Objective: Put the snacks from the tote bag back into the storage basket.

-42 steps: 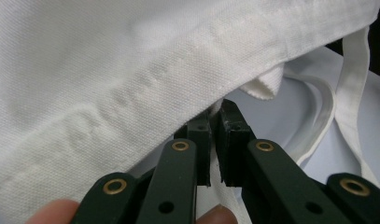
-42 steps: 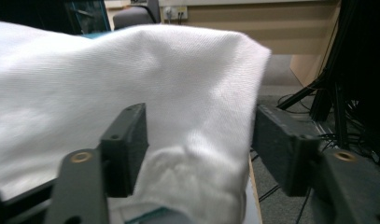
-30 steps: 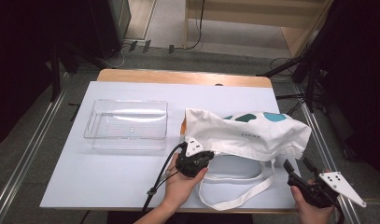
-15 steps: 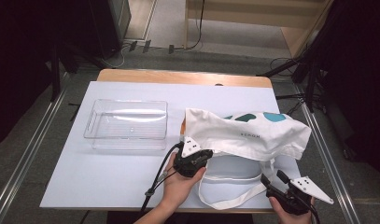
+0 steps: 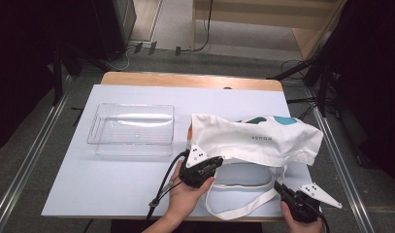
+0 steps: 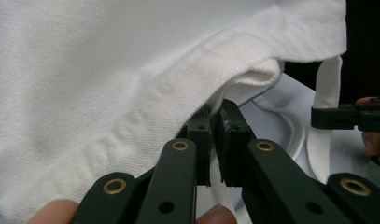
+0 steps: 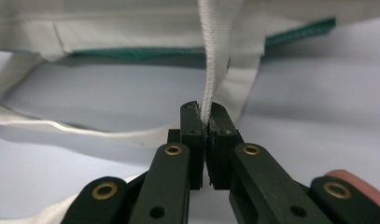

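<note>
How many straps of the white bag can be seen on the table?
2. One strap loops toward the table's near edge, pinched by the right gripper. Another strap curves just below the white bag, near the left gripper. Cloth may hide more.

Surface [image 5: 137, 194]: white sheet over a wooden top.
Left part: clear plastic tray [image 5: 132, 128].
Right part: white cloth bag [image 5: 255, 138], straps near the front edge.

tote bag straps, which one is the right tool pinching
The strap that runs down from the tote bag's right side to the right tool, shut on it. The other strap loops loose along the table's near edge.
</note>
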A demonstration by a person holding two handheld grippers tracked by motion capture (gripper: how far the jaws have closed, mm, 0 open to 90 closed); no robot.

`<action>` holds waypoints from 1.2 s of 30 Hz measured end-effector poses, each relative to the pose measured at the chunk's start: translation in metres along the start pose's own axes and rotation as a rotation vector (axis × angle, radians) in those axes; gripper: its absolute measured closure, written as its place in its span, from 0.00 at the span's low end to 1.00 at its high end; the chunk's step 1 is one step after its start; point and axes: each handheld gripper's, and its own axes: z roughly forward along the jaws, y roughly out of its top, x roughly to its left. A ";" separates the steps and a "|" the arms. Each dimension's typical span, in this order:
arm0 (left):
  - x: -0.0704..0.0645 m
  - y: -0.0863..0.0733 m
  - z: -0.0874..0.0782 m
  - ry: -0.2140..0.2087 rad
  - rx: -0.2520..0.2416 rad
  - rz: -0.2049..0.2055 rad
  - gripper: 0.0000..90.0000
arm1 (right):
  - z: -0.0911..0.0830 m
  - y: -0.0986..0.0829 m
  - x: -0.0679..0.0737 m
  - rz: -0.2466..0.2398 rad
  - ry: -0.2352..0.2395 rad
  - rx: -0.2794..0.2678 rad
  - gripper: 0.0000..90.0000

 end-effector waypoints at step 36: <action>-0.076 -0.023 0.051 -0.049 0.160 0.110 0.60 | 0.000 0.048 0.052 -0.053 0.270 -0.201 0.97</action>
